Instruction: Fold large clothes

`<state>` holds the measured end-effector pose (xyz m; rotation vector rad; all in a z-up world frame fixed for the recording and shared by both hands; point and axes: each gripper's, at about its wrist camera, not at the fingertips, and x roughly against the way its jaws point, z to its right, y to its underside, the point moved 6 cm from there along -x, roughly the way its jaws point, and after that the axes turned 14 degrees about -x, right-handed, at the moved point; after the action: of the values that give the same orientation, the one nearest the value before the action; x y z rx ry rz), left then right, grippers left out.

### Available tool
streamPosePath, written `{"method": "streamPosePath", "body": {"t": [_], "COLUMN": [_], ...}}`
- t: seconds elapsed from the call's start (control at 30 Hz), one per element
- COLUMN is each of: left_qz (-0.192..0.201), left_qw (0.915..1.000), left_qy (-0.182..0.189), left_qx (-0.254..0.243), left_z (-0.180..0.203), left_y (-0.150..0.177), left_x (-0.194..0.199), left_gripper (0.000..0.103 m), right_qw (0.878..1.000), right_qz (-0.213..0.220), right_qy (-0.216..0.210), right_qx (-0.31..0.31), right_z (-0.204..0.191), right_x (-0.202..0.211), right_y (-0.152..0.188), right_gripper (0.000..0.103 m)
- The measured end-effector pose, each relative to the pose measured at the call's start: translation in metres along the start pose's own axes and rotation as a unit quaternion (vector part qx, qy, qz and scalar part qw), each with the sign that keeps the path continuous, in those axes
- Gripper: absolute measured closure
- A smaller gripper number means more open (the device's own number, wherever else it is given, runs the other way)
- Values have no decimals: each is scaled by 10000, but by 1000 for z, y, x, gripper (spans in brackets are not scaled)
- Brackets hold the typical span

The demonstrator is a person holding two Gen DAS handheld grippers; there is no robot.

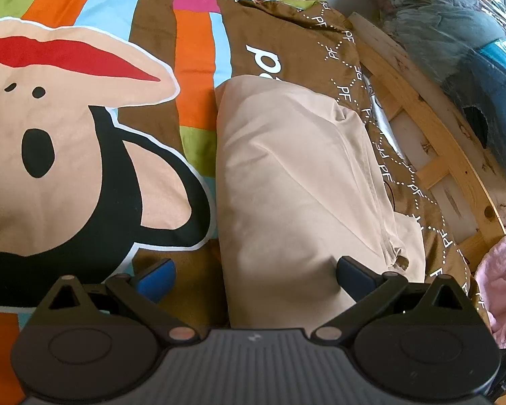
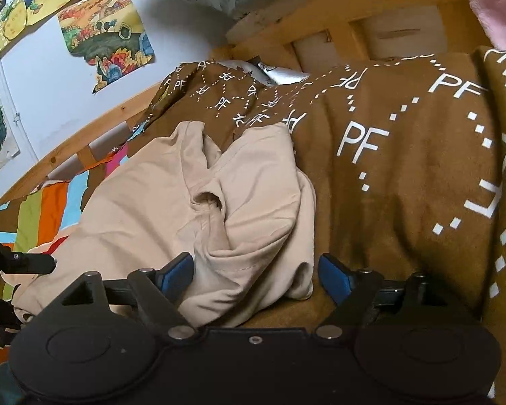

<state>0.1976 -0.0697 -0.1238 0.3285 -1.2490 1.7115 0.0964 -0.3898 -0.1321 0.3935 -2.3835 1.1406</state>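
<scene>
A beige garment (image 1: pixel 293 175) lies partly folded in a long band on a bed with a colourful cartoon cover (image 1: pixel 67 155). My left gripper (image 1: pixel 254 275) is open right above its near end, blue pads wide apart and the cloth between them but not pinched. In the right wrist view the same beige garment (image 2: pixel 202 209) is bunched, with a small opening in its folds. My right gripper (image 2: pixel 254 275) is open over its rumpled near edge, one fingertip (image 2: pixel 177 271) on the cloth side and the other over the brown cover (image 2: pixel 404 168).
A wooden bed frame (image 1: pixel 431 141) runs along the right. Bagged clothes (image 1: pixel 462 33) are piled beyond it, and a pink cloth (image 1: pixel 502 276) hangs at the right edge. Drawings (image 2: pixel 104 30) are stuck on the white wall. The other gripper's arm (image 2: pixel 20 263) shows at left.
</scene>
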Motion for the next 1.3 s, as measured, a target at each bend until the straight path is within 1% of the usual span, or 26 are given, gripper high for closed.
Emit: {"method": "streamPosePath", "body": {"t": [0.17,0.27,0.33,0.37,0.43,0.5,0.57,0.63,0.7,0.77,0.87,0.97,1.03,1.07,1.1,1.13,1.2,1.23,1.27,1.3], "left_qz": [-6,-8,53,115,170,207,192,67,-81,-161,-349,-536,-774,-804,-789,-784,-735,-688,-638,-587], "left_qw": [10000,9992,9972,9957,9937,9914,9901,9911,9924,9921,9871,9827,9769,9787,9824,9853,9898,9916,9933,9946], "left_qy": [78,333,553,602,672,909,1057,1052,1064,1087,1353,1596,1843,1764,1611,1465,1195,1086,961,848], "left_qx": [31,205,508,689,880,919,902,808,613,600,785,767,758,677,522,387,231,151,27,-89], "left_z": [-1,-7,-17,-24,-36,-45,-50,-54,-55,-59,-64,-60,-50,-43,-38,-34,-28,-24,-19,-14], "left_y": [-1,-3,-7,-9,-17,-32,-47,-62,-76,-87,-96,-100,-100,-100,-99,-98,-97,-97,-97,-97], "left_x": [0,-1,-3,-3,-7,-14,-26,-42,-59,-73,-91,-103,-111,-111,-110,-108,-101,-97,-93,-89], "left_gripper": [0,0,0,0,0,0,0,1,2,2,1,1,2,2,3,7,13,16,20,21], "right_qw": [10000,10000,10000,10000,9999,9999,9999,9996,9990,9984,9978,9973,9976,9980,9983,9987,9991,9992,9992,9991], "right_qz": [26,42,55,56,52,37,43,83,106,80,10,-85,-130,-147,-177,-194,-201,-201,-215,-223], "right_qy": [-6,-29,-51,-69,-100,-125,-152,-245,-342,-399,-477,-531,-494,-453,-430,-393,-333,-321,-336,-352], "right_qx": [25,33,38,32,15,7,-32,-119,-262,-389,-469,-501,-462,-409,-341,-275,-143,-103,-59,-5], "right_z": [1,0,0,1,1,1,1,2,5,8,9,7,4,1,-2,-5,-10,-12,-14,-16], "right_x": [1,1,2,1,2,2,3,6,8,8,6,3,-1,-2,-4,-6,-7,-7,-6,-6], "right_y": [0,1,2,2,2,2,1,-1,-4,-6,-8,-11,-12,-13,-13,-12,-10,-10,-10,-10], "right_gripper": [20,19,18,18,17,15,16,17,21,22,23,23,23,25,27,29,46,51,60,67]}}
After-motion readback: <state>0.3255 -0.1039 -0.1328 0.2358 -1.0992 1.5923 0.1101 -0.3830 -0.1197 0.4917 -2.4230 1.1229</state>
